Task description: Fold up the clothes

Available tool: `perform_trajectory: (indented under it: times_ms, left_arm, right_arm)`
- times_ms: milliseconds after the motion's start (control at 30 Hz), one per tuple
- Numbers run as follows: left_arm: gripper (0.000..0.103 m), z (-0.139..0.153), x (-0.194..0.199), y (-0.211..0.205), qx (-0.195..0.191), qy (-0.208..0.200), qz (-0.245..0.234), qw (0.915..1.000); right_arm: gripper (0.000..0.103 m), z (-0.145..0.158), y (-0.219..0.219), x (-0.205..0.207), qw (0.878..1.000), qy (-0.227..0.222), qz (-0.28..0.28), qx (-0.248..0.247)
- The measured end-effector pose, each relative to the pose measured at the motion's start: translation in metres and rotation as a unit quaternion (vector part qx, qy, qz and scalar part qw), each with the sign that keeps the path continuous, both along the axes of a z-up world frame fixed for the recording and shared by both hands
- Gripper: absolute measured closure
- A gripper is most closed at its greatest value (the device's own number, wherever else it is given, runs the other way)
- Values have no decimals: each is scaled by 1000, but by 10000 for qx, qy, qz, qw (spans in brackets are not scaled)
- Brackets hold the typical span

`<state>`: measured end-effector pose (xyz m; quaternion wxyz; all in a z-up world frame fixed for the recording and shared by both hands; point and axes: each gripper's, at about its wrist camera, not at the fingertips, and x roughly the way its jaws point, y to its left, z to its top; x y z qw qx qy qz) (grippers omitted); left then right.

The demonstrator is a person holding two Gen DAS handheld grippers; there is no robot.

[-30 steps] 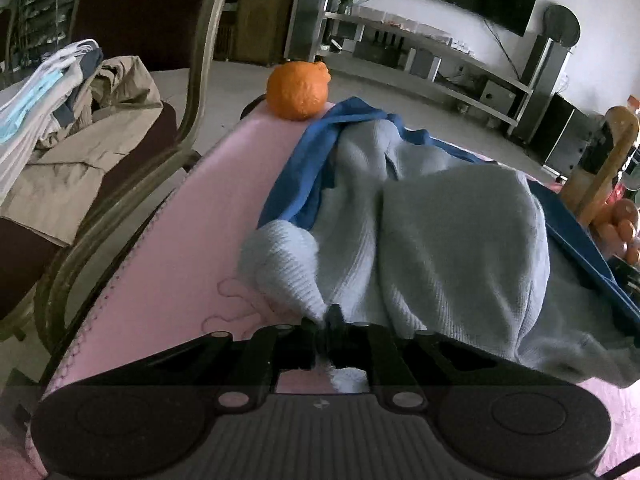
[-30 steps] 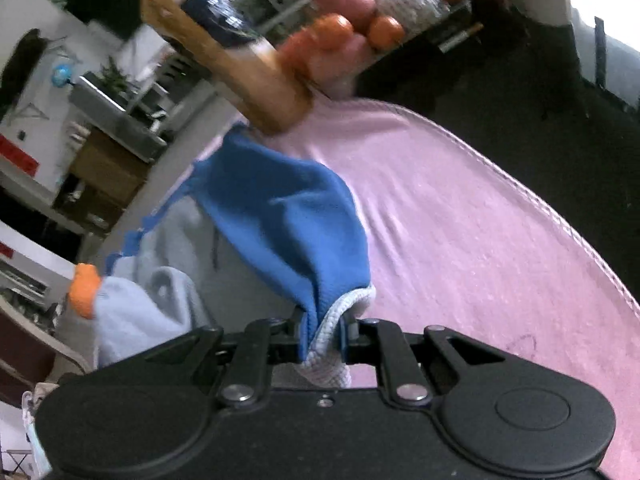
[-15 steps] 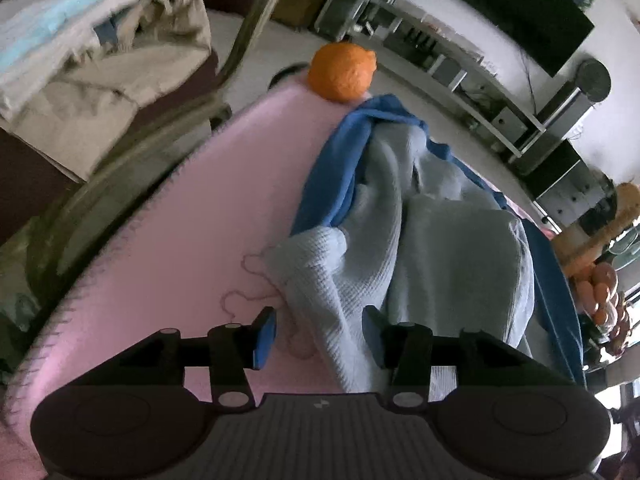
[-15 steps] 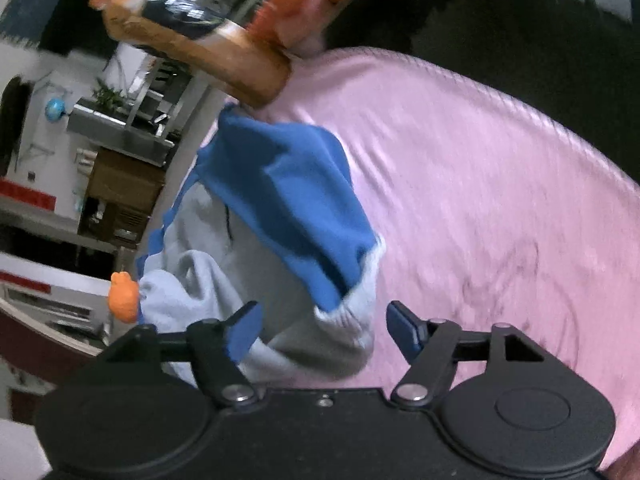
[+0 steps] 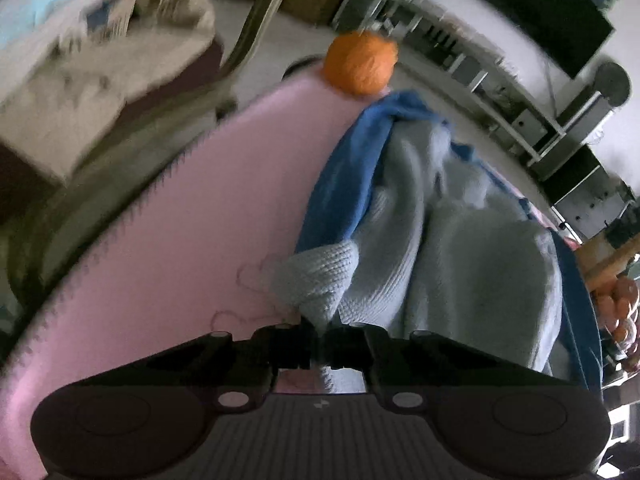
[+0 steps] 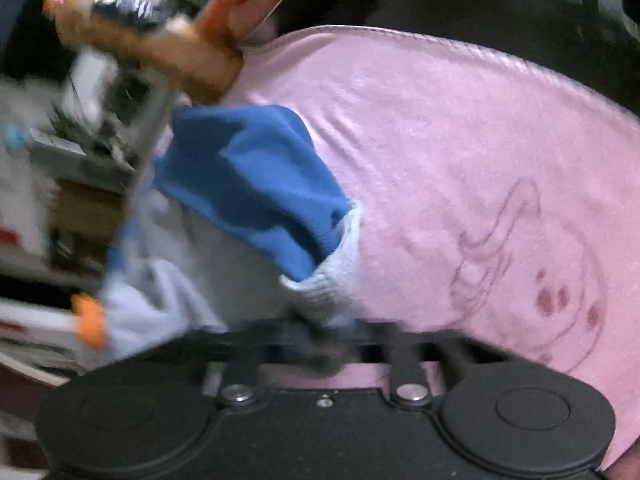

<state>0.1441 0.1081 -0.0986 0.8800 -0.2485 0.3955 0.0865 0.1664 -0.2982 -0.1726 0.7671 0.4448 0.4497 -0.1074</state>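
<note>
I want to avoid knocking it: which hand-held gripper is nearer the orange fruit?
Left. The left hand-held gripper faces the orange fruit along the sweater; the right hand-held gripper is across it.

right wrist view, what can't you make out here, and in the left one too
- Right wrist view: whether the right gripper pinches the sweater cuff; motion blur smears the jaws.
- Right wrist view: the bottle label, blurred.
- Left wrist view: the sweater's near hem, hidden behind the left gripper.
- Left wrist view: the clothes on the chair, blurred and cut by the edge.
</note>
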Motion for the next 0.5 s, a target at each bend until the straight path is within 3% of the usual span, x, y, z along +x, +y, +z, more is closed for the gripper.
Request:
perform_trajectory:
  times_ms: [67,167,200,267,333,400,500]
  left_arm:
    - [99,22,-11,3,-56,-347,-128,9993]
    - [99,44,-29,10,-152,-675,-254,9973]
    - [99,48,-34,12,-158,-724,-281,9969]
    - [97,37,-36,11,-98,-425,-289,9986]
    - [97,12,-35,9,-229,191,-235,9993]
    - [96,-11,-34,2,-32,722,-165,9972]
    - [88,-14,-34,-7,418,956,-259,9942]
  right_arm:
    - [98,19,3,-3,9988,-367,219,-236]
    - [98,59,-7,-26,9917,-1228,313,-214]
    - [98,64,-14,-34,9909,-1285,305,-280]
    - [98,71,-25,-48,9896,-1343,292,-431]
    - [98,54,-32,-51,9924,-960,309,-704]
    - [98,25,-36,-49,9963,-373,284,-714]
    - [97,7,-31,-49,9954,131,452,-835]
